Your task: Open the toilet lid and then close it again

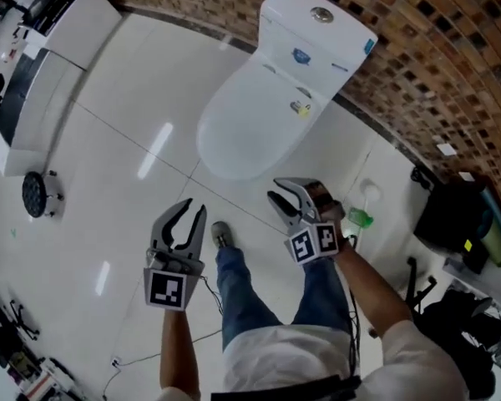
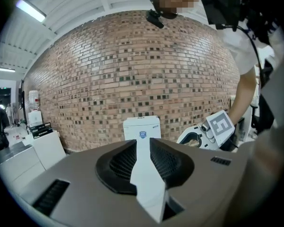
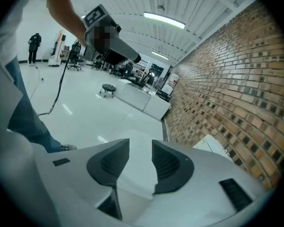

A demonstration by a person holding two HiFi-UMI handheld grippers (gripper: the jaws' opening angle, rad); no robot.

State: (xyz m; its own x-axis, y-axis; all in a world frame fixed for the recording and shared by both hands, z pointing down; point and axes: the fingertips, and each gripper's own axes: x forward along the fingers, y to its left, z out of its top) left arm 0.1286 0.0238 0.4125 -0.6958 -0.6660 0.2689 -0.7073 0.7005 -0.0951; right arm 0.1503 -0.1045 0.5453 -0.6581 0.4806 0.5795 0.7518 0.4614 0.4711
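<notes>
Directly below the camera, at 6 o'clock in the head view, stand the person's jeans (image 1: 240,295), with one shoe (image 1: 221,235) on the white tiled floor (image 1: 125,132).

Just ahead of the legs, both tools are held out toward 12 o'clock. The left hand-held gripper (image 1: 194,208) sits at about 7 o'clock from the picture's centre. Its jaws stand a little apart and pinch nothing. Its own view (image 2: 143,148) shows only the white toilet through the narrow gap.

The right hand-held gripper (image 1: 273,188) is at about 5 o'clock, nearer the toilet. Its jaws are spread as well, and its own view (image 3: 140,150) shows nothing between them. Neither tool touches the toilet.

Further out, at 12 o'clock, the toilet lid (image 1: 250,128) lies flat and shut over the bowl. Behind it rises the tank (image 1: 330,48), with a round flush button (image 1: 321,13) on top and a blue label (image 1: 301,55) on its front.

Off at 10 o'clock, well apart from the toilet, a white cabinet (image 1: 42,82) stands on the floor.

Farthest off, the brick wall (image 1: 434,65) runs behind the tank from 12 toward 3 o'clock.
</notes>
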